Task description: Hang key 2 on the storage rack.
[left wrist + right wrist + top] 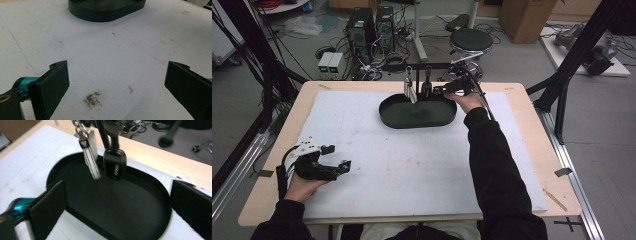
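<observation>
Black long sleeves on both arms, cuffs ending at the wrists; dark top and pale trousers at 6 o'clock in high view. Left gripper (334, 157): black body, white plate with dark dots on top at its 11 o'clock, small teal-blue accents near the jaw tips, black cable looping off at 9 o'clock. Right gripper (439, 90): black body, blue accent at the tip, black cable trailing back along the sleeve toward 5 o'clock. Left gripper view: two flat black rectangular pads, matte, screw recess on top of each, teal anodised fitting and a brass-coloured ring at 8 o'clock. Right gripper view: same black pads, rougher foam-like face, teal fitting at 8 o'clock.
</observation>
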`<state>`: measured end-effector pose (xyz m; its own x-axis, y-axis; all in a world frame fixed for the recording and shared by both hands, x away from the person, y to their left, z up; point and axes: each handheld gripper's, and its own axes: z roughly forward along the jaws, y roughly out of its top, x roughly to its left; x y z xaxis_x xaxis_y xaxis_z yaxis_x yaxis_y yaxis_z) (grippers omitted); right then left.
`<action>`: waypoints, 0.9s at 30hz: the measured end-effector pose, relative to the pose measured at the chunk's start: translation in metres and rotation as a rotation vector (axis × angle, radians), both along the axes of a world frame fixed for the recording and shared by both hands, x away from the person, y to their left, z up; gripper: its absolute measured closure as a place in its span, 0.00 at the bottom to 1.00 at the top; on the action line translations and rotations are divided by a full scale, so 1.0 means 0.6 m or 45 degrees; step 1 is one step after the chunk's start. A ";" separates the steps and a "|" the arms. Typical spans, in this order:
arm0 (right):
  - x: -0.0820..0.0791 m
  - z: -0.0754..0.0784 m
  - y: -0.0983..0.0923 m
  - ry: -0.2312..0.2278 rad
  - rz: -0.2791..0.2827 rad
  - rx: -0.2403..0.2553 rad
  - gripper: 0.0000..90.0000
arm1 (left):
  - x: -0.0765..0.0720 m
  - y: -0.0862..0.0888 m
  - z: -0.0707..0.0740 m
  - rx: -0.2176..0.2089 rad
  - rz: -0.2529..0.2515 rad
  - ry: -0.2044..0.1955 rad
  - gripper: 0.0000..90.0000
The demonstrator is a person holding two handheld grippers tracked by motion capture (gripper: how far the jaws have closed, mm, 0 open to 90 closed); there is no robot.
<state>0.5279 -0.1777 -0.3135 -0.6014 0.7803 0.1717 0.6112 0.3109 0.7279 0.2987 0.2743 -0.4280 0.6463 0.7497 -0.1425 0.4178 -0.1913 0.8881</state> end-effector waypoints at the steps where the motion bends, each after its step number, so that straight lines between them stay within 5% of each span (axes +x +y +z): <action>1: -0.004 0.003 -0.004 -0.006 0.001 -0.011 0.01 | 0.000 0.000 0.000 -0.001 0.001 0.000 0.07; 10: -0.046 -0.002 -0.058 -0.062 -0.058 -0.011 0.01 | 0.002 0.002 0.000 -0.006 0.013 0.000 0.07; 27: -0.105 -0.018 -0.117 -0.091 -0.041 -0.024 0.01 | 0.003 0.004 -0.001 0.002 0.031 0.008 0.07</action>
